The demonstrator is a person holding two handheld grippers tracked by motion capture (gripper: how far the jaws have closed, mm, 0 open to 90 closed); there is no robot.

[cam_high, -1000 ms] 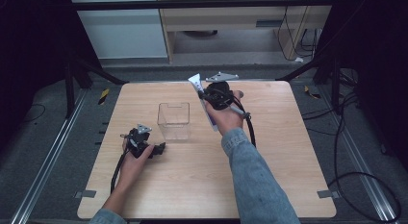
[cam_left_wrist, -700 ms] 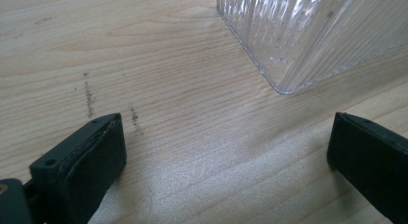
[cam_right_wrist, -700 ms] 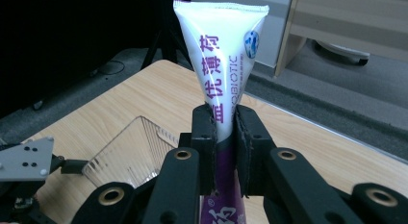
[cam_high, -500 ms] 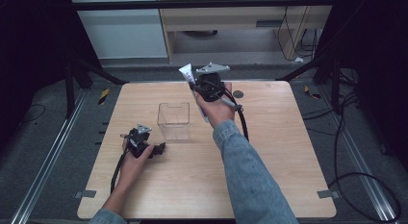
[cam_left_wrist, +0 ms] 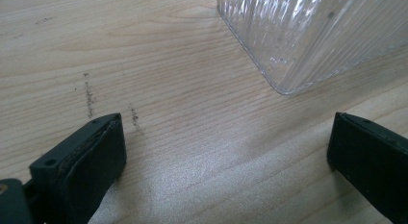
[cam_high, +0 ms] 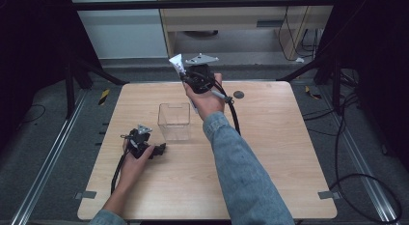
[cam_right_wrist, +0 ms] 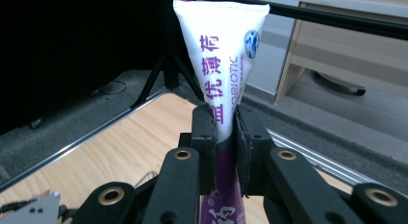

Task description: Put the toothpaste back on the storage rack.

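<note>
right gripper (cam_right_wrist: 224,137) clamped on toothpaste tube (cam_right_wrist: 222,56), raised beyond clear plastic box (cam_high: 174,120). risk: narrow pinch lets tube swivel, missing the box. left gripper (cam_left_wrist: 226,152) wide open, holding nothing.

My black right gripper (cam_right_wrist: 224,132) pinches white tube (cam_right_wrist: 223,56) — purple lettering, purple lower end; clear ribbed box (cam_left_wrist: 312,31) — pale wood table (cam_left_wrist: 168,89).

Glossy white plastic tube (cam_right_wrist: 219,56); clear ribbed plastic box (cam_high: 174,121); matt pale wood-grain worktop (cam_high: 270,138); matt black jaws.
</note>
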